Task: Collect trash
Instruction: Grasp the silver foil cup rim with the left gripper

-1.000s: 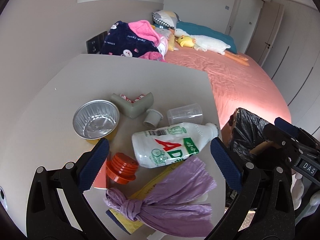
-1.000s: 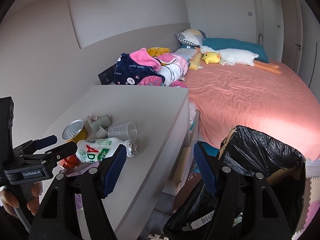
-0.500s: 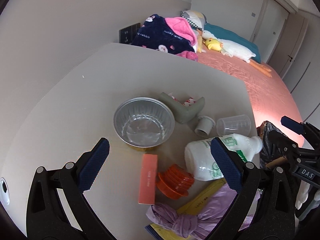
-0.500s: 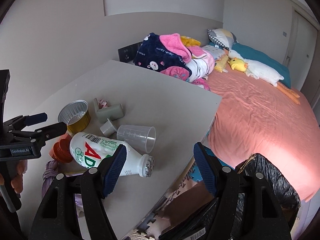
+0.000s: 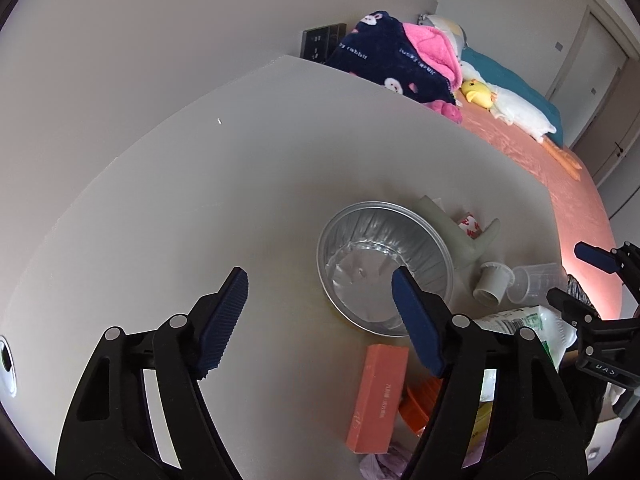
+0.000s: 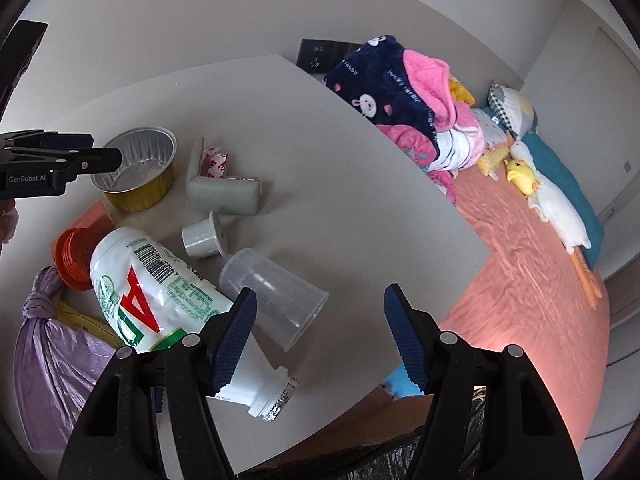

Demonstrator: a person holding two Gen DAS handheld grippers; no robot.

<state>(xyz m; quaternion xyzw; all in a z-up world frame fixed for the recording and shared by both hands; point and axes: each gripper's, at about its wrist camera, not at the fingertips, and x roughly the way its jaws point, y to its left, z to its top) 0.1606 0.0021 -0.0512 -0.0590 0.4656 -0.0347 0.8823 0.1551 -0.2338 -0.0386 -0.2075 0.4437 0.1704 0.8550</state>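
Both tools were reaching in, nothing gripped yet. The left tool, jaws just narrowing but empty, straddled the foil bowl's rim on the tabletop; closing on it seemed next. The right tool, also narrowing, hovered half-open over the plastic cup.

White plastic bottle lies sideways on the table beside a toppled clear cup.

Both wrist views angle down, near, sharing table.
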